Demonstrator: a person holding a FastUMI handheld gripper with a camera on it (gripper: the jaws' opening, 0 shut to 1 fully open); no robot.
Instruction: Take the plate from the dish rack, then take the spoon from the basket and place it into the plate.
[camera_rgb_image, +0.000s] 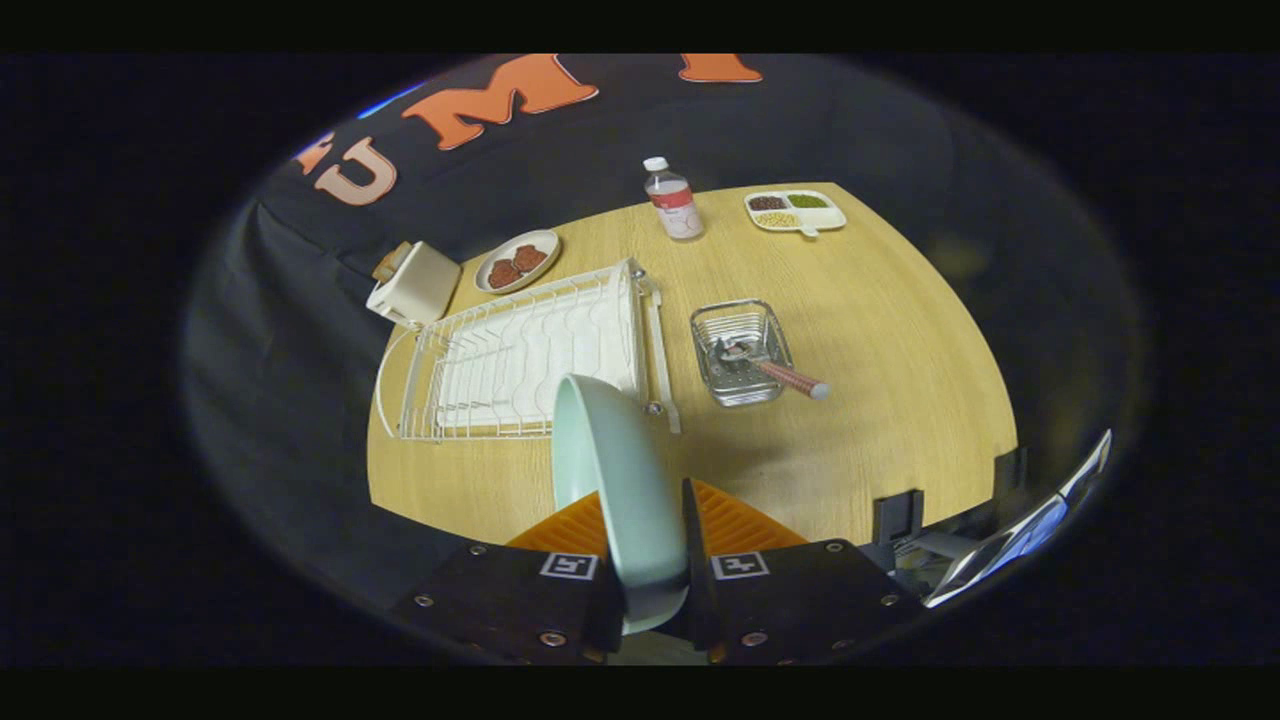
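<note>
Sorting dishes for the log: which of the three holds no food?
The pale green plate gripped between the fingers; the round plate and divided tray hold food.

Dim booth, evenly lit table (900, 330), strong fisheye bending and soft edges.

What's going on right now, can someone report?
Hand-held gripper shut on plate, lifted clear of dish rack. Spoon waiting in basket. Nothing in the way.
</note>
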